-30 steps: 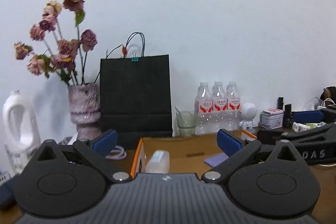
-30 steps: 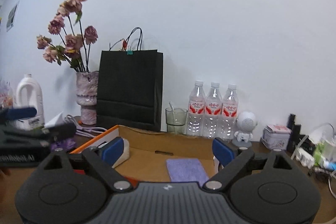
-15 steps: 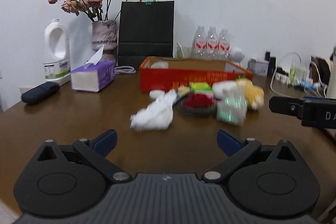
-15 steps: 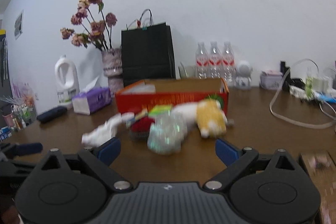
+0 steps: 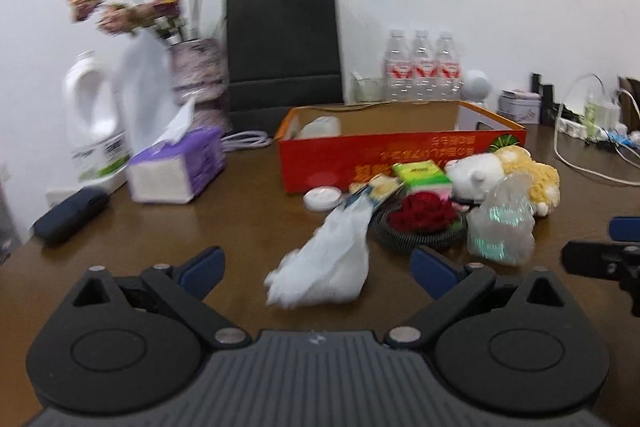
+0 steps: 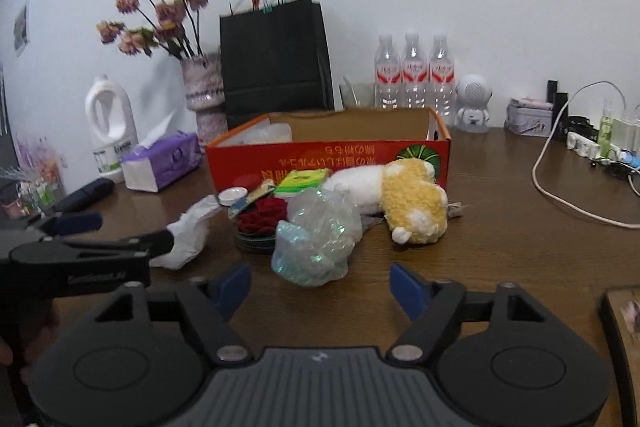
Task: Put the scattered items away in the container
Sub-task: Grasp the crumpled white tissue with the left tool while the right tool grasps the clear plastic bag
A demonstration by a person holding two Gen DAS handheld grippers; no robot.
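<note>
At the table's (image 5: pixel 248 235) near edge, I hold both grippers low over the wood, short of a heap of loose things that lies against the front wall of the red cardboard box (image 5: pixel 400 151).

My left gripper (image 5: pixel 316 269) has its jaws closing with nothing pressed between them. The crumpled white tissue (image 5: pixel 324 267) lies just ahead of its blue fingertips (image 5: pixel 202 265), its long axis running away from me and up to the right, toward the box. That makes my left hand the nearer one for it.

My right gripper (image 6: pixel 320 285) is closing too, on air. The clear crinkled plastic bag (image 6: pixel 316 239) sits just in front of its fingertips (image 6: pixel 406 287), a little left of centre, rounded with no clear long axis. Behind it lie the red brush (image 6: pixel 262 217), the green packet (image 6: pixel 302 181) and the white-and-yellow plush toy (image 6: pixel 404 203), whose body stretches along the box's front.

The left view looks along the tissue's full length and shows a white bottle inside the box (image 5: pixel 320 127). The right view shows my left gripper side-on beside the tissue, and shows the bag standing free of the plush toy.
</note>
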